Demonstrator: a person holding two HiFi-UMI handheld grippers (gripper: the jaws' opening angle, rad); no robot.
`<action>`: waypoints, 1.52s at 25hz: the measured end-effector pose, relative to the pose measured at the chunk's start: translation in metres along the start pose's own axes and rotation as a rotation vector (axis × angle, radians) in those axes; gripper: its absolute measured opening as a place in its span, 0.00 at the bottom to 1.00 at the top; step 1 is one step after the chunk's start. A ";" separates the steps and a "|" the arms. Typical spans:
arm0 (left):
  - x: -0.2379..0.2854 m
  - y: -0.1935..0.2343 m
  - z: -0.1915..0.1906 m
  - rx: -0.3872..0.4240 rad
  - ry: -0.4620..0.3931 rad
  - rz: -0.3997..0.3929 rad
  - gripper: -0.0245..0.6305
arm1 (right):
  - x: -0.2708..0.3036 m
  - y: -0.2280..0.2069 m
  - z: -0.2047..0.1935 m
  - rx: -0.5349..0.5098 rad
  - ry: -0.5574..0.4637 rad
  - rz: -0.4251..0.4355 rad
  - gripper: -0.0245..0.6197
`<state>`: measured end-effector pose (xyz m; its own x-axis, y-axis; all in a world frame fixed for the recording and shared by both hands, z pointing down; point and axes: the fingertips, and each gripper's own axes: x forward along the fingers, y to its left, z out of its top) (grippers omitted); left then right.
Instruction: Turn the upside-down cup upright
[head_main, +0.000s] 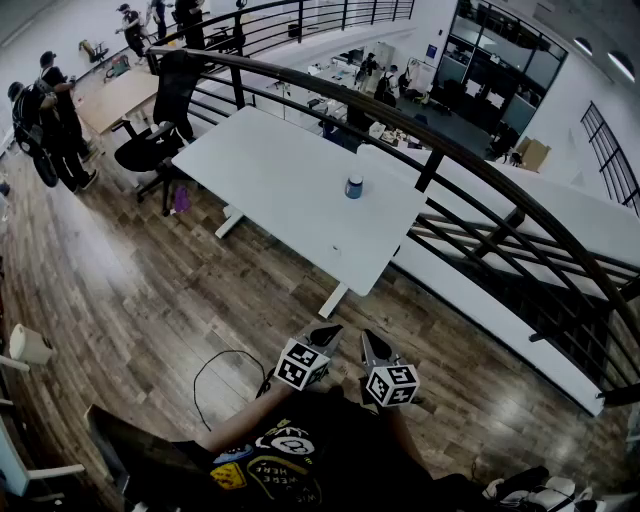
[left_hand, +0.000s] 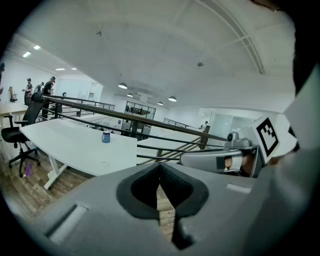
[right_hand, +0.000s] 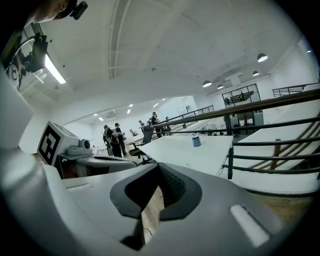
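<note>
Head view: the left gripper (head_main: 326, 338) and the right gripper (head_main: 368, 342) are held side by side, close to the person's body, above the wooden floor (head_main: 150, 290). Both are well apart from the white desk (head_main: 270, 165). The cup (head_main: 354, 187), blue, stands alone on the desk's right part, near the edge that runs along the dark railing (head_main: 432, 168). A black cable (head_main: 212, 372) lies looped on the floor just beside the left gripper. An office chair (head_main: 150, 148) stands at the desk's far left end.

Left gripper view: the jaws are closed together with nothing between them (only floor planks show through the slit below the pads). The cup (left_hand: 106, 136) is far ahead to the left on the desk (left_hand: 65, 147). Its orientation is too small to confirm.

Right gripper view: the jaws are likewise closed and hold nothing. The cup (right_hand: 196, 141) sits on the desk (right_hand: 200, 155), far ahead, with the railing (right_hand: 230, 150) to its right.
</note>
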<state>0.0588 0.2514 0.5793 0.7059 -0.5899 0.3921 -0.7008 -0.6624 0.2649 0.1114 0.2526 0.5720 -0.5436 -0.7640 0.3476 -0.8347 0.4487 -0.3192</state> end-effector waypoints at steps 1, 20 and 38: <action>0.000 0.001 0.000 -0.001 0.000 0.001 0.04 | 0.000 0.000 0.000 0.001 0.000 0.000 0.04; -0.014 0.029 -0.003 -0.033 0.000 0.035 0.04 | 0.029 0.013 0.000 -0.002 0.019 0.045 0.04; -0.054 0.107 -0.048 -0.153 0.010 0.070 0.04 | 0.092 0.059 -0.043 0.039 0.125 0.052 0.04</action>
<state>-0.0594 0.2346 0.6285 0.6541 -0.6270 0.4232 -0.7564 -0.5413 0.3671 0.0080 0.2285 0.6233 -0.5945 -0.6755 0.4362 -0.8026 0.4655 -0.3731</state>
